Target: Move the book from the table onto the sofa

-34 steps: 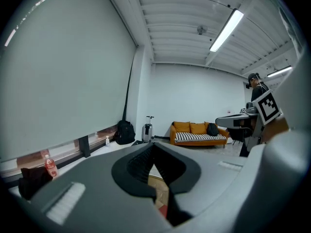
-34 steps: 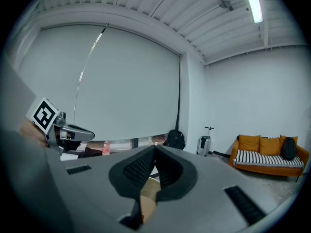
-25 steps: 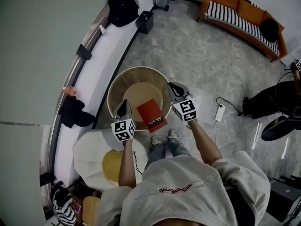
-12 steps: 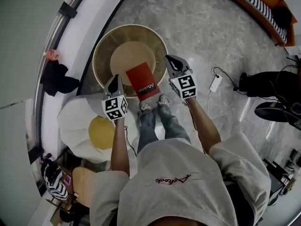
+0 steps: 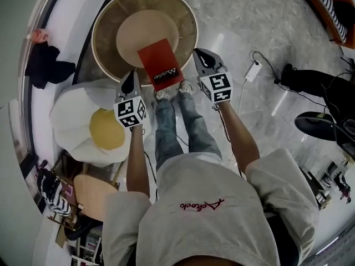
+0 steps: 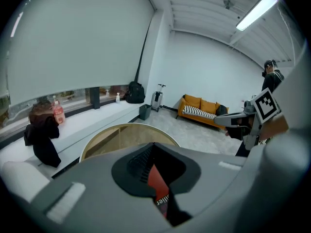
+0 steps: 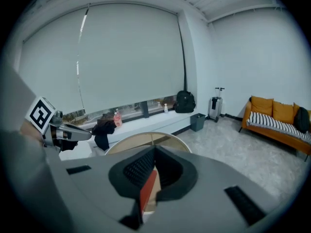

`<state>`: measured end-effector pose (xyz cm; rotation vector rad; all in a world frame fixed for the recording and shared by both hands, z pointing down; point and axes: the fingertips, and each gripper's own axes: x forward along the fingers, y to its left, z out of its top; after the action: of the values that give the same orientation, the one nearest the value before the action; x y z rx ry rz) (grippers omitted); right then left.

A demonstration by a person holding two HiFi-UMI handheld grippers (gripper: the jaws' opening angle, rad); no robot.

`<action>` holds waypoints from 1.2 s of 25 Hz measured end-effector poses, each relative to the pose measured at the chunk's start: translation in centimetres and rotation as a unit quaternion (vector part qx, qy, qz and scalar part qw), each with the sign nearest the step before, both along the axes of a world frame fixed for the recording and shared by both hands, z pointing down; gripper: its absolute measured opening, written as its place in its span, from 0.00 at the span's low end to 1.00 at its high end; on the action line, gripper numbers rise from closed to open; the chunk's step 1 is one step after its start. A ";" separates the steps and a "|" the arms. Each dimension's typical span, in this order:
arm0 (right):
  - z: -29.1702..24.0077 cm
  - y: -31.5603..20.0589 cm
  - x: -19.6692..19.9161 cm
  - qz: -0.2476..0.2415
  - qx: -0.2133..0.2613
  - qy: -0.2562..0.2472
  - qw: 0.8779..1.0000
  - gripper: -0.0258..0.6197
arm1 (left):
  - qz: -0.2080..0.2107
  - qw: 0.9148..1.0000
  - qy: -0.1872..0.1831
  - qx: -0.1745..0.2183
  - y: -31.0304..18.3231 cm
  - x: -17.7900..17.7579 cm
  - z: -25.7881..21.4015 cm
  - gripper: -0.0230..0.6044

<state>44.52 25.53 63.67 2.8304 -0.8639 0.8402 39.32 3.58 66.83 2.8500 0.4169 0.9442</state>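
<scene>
The red book point(image 5: 160, 64) lies flat on the near part of the round wooden table point(image 5: 105, 15), its corner over the rim. My left gripper point(image 5: 131, 75) hangs just left of the book, and my right gripper point(image 5: 198, 52) just right of it. Both are shut and hold nothing. In the left gripper view the book point(image 6: 156, 181) shows below the closed jaws, with the right gripper point(image 6: 234, 120) off to the right. In the right gripper view the book point(image 7: 148, 191) appears edge-on. The orange sofa point(image 6: 204, 108) with a striped seat stands across the room.
A white and yellow egg-shaped cushion point(image 5: 83, 126) lies left of the person's feet point(image 5: 172, 90). On the floor to the right is a white charger point(image 5: 248, 71) with a cable. A black garment point(image 5: 47, 65) lies on the window ledge. A wooden stool point(image 5: 94, 187) stands behind.
Both grippers have come down beside the book, one on each side, still shut. The head view has tipped nearer the table. The book has stayed in its place.
</scene>
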 end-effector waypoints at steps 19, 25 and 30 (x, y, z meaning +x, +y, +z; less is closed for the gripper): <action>13.5 -1.2 -6.6 -0.016 -0.008 -0.095 0.995 0.05 | -0.013 0.996 -0.086 -0.013 0.1 -6.5 12.6 0.05; 15.5 -1.3 -7.6 -0.018 -0.003 -0.109 0.994 0.05 | -0.005 0.995 -0.100 -0.018 1.2 -7.0 14.6 0.05; 17.0 -1.7 -7.8 -0.023 -0.006 -0.121 0.992 0.05 | -0.002 0.993 -0.116 -0.029 1.7 -7.2 16.4 0.05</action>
<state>36.67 23.80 80.64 2.7249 -0.9419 1.1960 32.17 5.26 83.24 2.6466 0.4065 1.2247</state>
